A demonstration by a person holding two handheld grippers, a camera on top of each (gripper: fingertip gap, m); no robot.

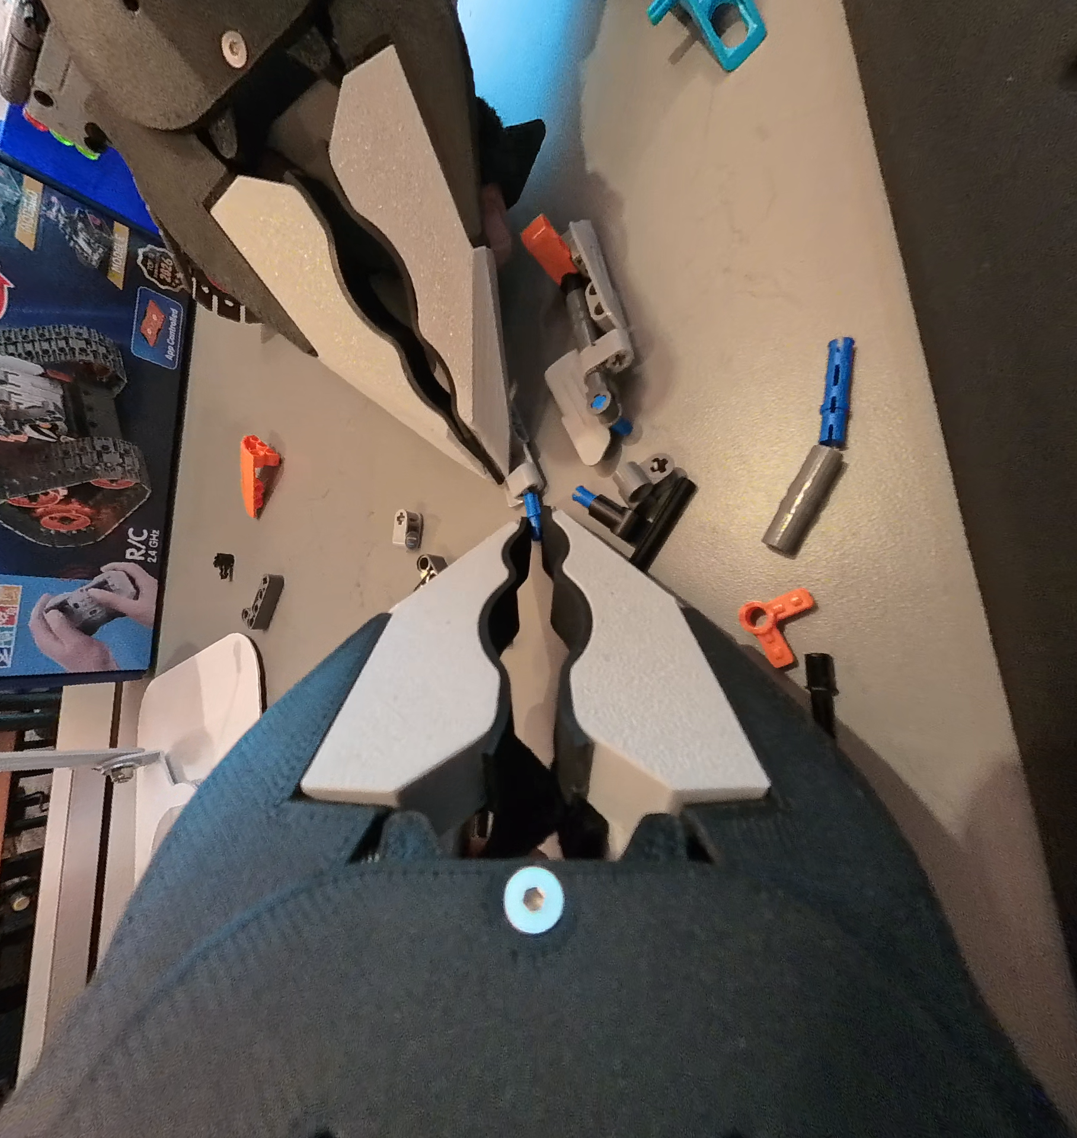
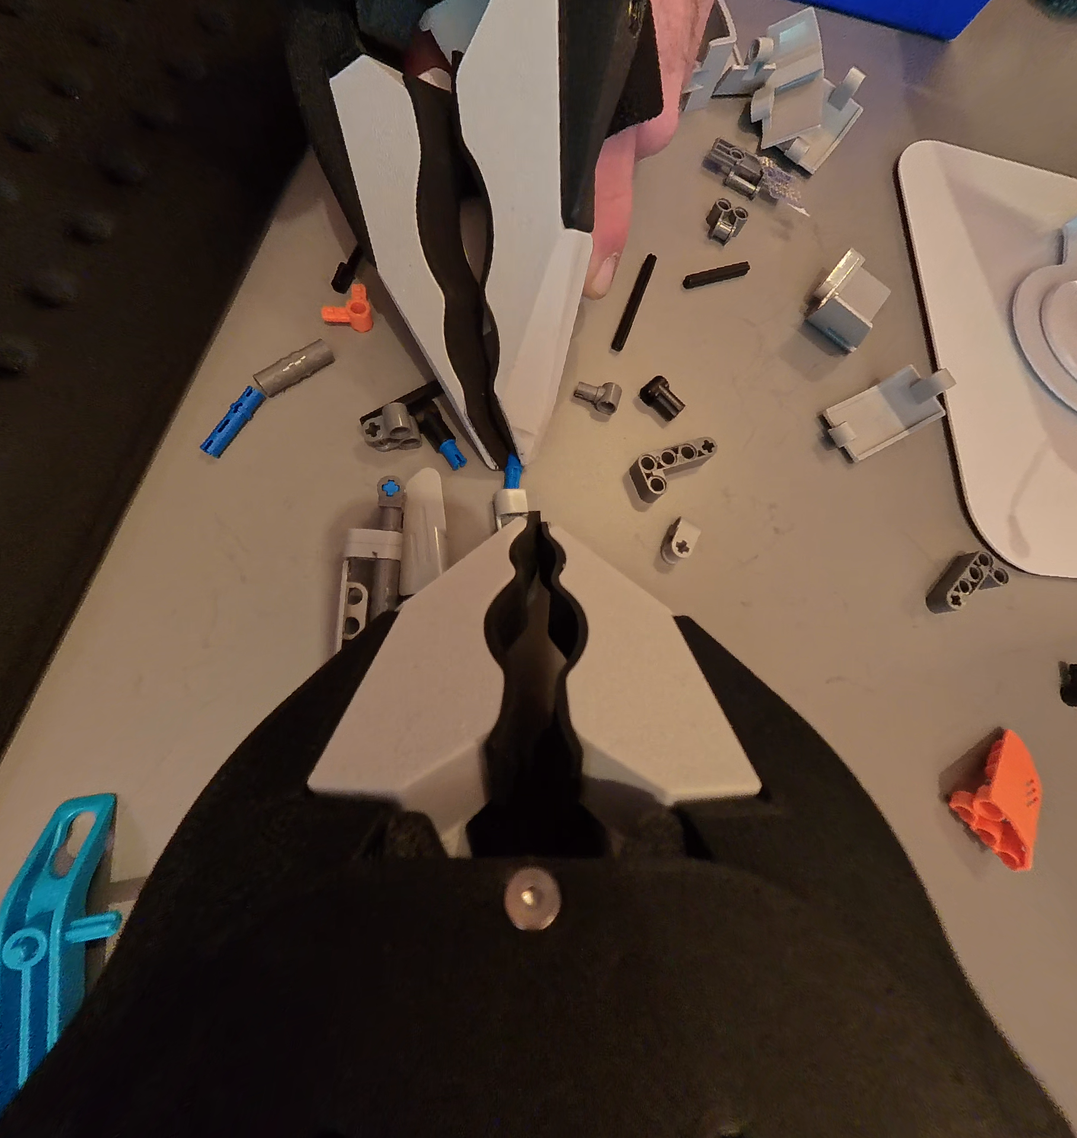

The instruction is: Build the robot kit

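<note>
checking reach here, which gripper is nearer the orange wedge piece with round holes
Left. The orange wedge piece lies just off the left gripper tips, to their left; in the right wrist view it sits back beside the right gripper body, behind its tips.

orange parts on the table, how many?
3, each seen in both views. Orange wedge block lies on the open table; orange T-connector sits near the dark mat; orange tip caps the grey cylinder assembly. The tools may hide others.

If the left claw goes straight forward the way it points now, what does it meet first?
Likely the right claw: the left claw grips a blue pin whose other end sits in the small grey connector held there.
</note>
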